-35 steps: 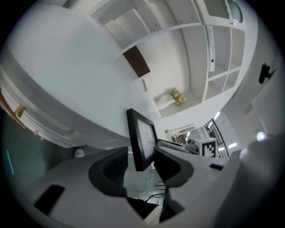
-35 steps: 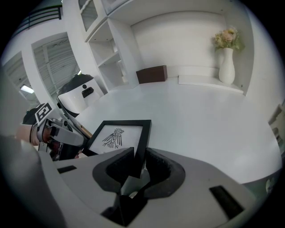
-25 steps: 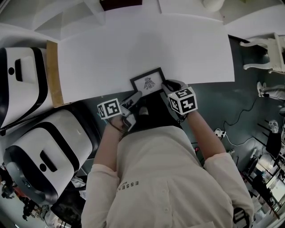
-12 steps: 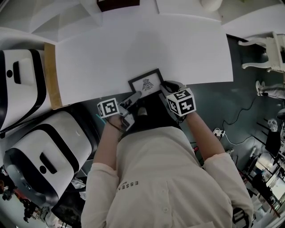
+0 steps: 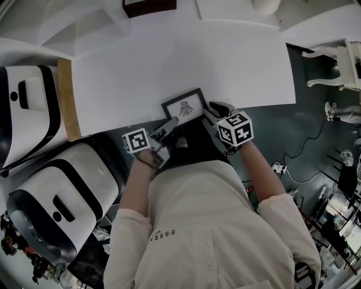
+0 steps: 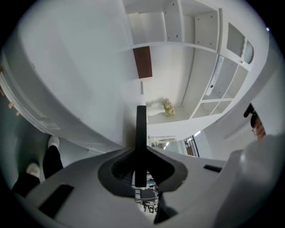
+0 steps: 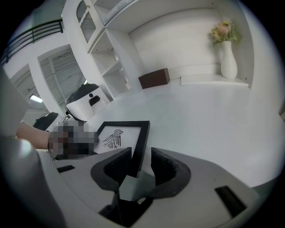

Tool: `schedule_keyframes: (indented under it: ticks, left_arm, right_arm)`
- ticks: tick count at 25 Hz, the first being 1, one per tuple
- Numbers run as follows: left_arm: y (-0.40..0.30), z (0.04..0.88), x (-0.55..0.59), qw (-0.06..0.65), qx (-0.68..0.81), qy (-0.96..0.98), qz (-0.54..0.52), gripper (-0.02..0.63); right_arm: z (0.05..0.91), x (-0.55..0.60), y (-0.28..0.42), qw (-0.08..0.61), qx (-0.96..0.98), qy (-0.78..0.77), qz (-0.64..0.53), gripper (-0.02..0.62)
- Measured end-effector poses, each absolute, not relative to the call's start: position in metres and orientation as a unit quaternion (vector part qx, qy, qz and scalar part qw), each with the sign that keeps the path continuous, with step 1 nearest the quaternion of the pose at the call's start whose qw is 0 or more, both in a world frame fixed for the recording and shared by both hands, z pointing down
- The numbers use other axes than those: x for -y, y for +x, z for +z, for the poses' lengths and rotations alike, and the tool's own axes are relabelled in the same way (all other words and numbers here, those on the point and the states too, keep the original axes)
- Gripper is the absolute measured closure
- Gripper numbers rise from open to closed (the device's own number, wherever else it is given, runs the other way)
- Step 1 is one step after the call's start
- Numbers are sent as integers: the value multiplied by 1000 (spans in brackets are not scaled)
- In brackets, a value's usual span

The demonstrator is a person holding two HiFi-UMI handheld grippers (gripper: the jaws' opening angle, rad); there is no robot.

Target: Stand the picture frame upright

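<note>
The picture frame [image 5: 184, 107] is black with a bird drawing and sits at the near edge of the white table [image 5: 237, 62]. My left gripper [image 5: 167, 125] meets its near left corner. In the left gripper view a thin black edge of the frame [image 6: 140, 133] runs between the jaws, and the left gripper [image 6: 140, 156] is shut on it. My right gripper [image 5: 210, 110] is at the frame's right side. In the right gripper view the frame's right rail [image 7: 141, 140] lies between the jaws of the right gripper [image 7: 139, 162], which are opening, with gaps at both pads.
A dark brown box [image 5: 149, 5] stands at the table's far edge. A white vase with flowers [image 7: 228, 58] is at the far right. Two large white and black machines [image 5: 28, 107] [image 5: 56, 197] stand to the left. A wooden strip [image 5: 66, 96] borders the table's left end.
The frame has slid slightly left along the table edge with both grippers at it. The right gripper's marker cube has shifted a little to the right.
</note>
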State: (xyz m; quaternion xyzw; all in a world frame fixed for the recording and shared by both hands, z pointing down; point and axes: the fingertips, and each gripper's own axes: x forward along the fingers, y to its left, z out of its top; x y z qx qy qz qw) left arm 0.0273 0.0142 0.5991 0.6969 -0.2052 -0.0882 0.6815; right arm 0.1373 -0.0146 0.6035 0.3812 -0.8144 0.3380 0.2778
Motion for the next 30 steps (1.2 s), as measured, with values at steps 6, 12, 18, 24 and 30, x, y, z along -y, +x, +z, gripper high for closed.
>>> schedule_keyframes:
  ticks: [6,12,18,24,30]
  left_arm:
    - [19,588,-12,678,201,701,-96,540]
    - [8,570,-10,655,187,728,-84,541]
    - [4,531,-9,599,133,786,-73,545]
    - [-3,507,-3,574,110,808,-77,545]
    - [-8,500,10,571,101,811,-78,545]
  right_arm:
    - [587,19,134,217,838,352,355,412]
    - [550,29,125,137,871,299,366,373]
    - [519,29,115,99,891,220,383,373]
    - [503,26,105,96,899,158,396,373]
    - [499,37,93,91,895,126,419,415]
